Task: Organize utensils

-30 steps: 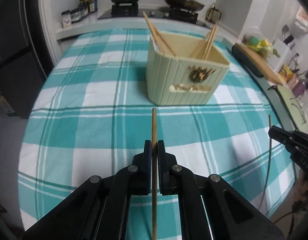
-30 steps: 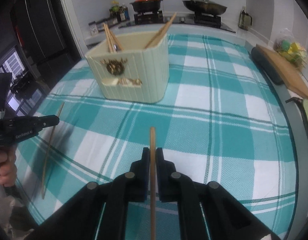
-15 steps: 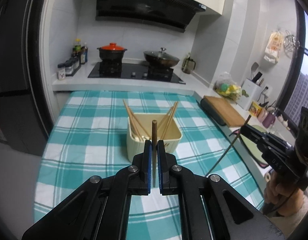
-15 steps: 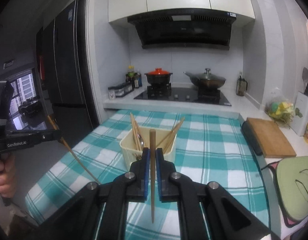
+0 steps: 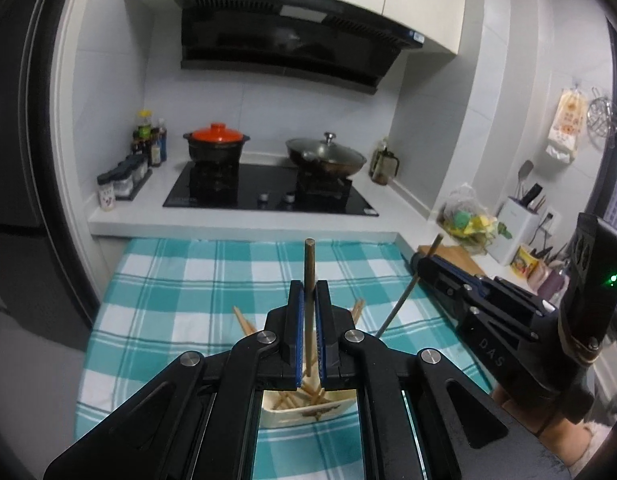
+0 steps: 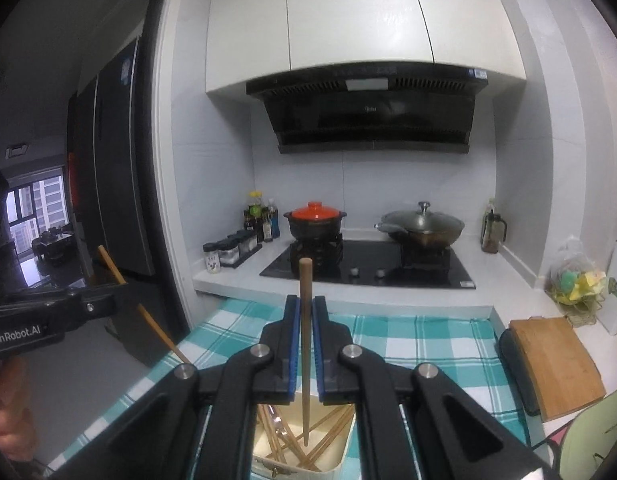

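Observation:
My left gripper (image 5: 308, 292) is shut on a wooden chopstick (image 5: 309, 268) held upright, its lower end over the cream utensil holder (image 5: 308, 410). My right gripper (image 6: 305, 308) is shut on another wooden chopstick (image 6: 305, 344), upright, its lower tip above the open holder (image 6: 332, 460), which has several chopsticks inside. The right gripper with its chopstick shows at the right of the left wrist view (image 5: 422, 266); the left gripper shows at the left of the right wrist view (image 6: 116, 290). The holder stands on the teal checked tablecloth (image 5: 168, 300).
A stove with an orange-lidded pot (image 5: 216, 146) and a lidded wok (image 5: 326, 158) is behind the table. Spice jars (image 5: 126, 172) stand at left. A wooden cutting board (image 6: 554, 360) and a green mat lie at right. A dark fridge (image 6: 104, 184) is at left.
Both grippers have risen from table height and moved in over the holder, each still holding its chopstick, now upright. The holder has dropped to the bottom of both views.

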`<move>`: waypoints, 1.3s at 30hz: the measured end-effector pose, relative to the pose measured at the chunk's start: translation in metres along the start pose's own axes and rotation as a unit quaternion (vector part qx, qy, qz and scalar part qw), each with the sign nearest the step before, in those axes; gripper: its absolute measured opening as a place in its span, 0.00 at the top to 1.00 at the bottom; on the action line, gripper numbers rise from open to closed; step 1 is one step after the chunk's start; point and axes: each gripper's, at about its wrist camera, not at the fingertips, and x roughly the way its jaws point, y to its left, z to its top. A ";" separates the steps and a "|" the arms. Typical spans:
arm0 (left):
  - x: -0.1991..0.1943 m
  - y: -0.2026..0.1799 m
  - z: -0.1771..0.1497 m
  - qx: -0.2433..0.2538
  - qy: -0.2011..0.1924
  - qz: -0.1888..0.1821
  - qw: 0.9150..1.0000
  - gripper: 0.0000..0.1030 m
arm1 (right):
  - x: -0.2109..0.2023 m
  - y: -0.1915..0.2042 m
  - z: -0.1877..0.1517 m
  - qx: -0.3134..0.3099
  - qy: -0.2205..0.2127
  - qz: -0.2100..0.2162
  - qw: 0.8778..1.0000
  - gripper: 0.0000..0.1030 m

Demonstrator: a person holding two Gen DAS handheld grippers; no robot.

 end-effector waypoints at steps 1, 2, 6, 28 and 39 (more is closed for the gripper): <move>0.018 0.004 -0.003 -0.003 0.018 0.001 1.000 0.97 | 0.015 -0.003 -0.003 0.006 0.022 0.001 1.000 0.94; 0.031 0.006 -0.007 -0.006 0.031 0.005 0.999 0.97 | 0.034 -0.006 -0.010 0.013 0.051 0.006 0.999 0.94; 0.087 0.017 -0.025 -0.014 0.087 0.017 0.996 0.97 | 0.093 -0.014 -0.043 0.032 0.137 0.020 0.990 0.94; 0.006 -0.004 -0.076 0.087 -0.023 0.150 0.985 0.01 | 0.087 -0.027 -0.074 0.016 0.149 -0.011 0.989 0.32; -0.107 -0.053 -0.171 0.094 -0.035 0.179 0.979 0.00 | -0.092 0.015 -0.090 -0.018 0.078 -0.067 0.995 0.18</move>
